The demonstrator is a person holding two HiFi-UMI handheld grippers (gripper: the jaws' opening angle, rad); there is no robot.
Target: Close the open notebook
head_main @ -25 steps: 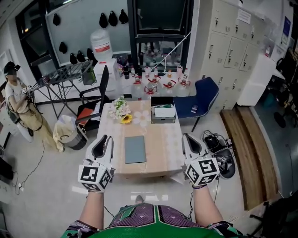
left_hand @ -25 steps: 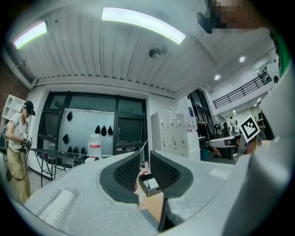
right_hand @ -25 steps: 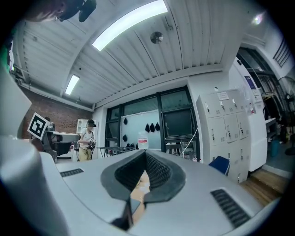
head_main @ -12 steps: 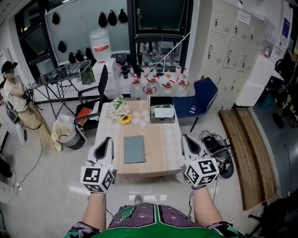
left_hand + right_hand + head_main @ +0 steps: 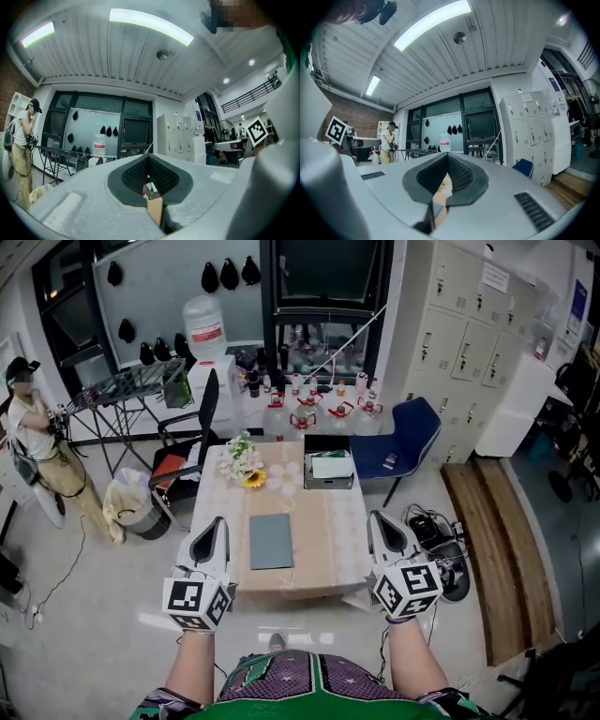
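Note:
A grey-green notebook (image 5: 272, 540) lies closed and flat on the near half of the low wooden table (image 5: 323, 549). My left gripper (image 5: 218, 521) hovers off the table's left edge, level with the notebook and apart from it. Its jaws have just been closing, and in the left gripper view the left gripper (image 5: 148, 161) has its pads together with nothing between them. My right gripper (image 5: 376, 516) hangs off the table's right edge. In the right gripper view the right gripper (image 5: 447, 159) is also shut and empty.
A flower bunch (image 5: 246, 465) and a black box (image 5: 328, 468) sit at the table's far end. A blue chair (image 5: 403, 439) stands behind on the right, an office chair (image 5: 192, 442) and bin (image 5: 141, 507) on the left. A person (image 5: 37, 451) stands far left.
The left gripper's jaws have gone from apart to shut. Both grippers stay where they were, and the notebook has not moved. The person at far left shifted slightly.

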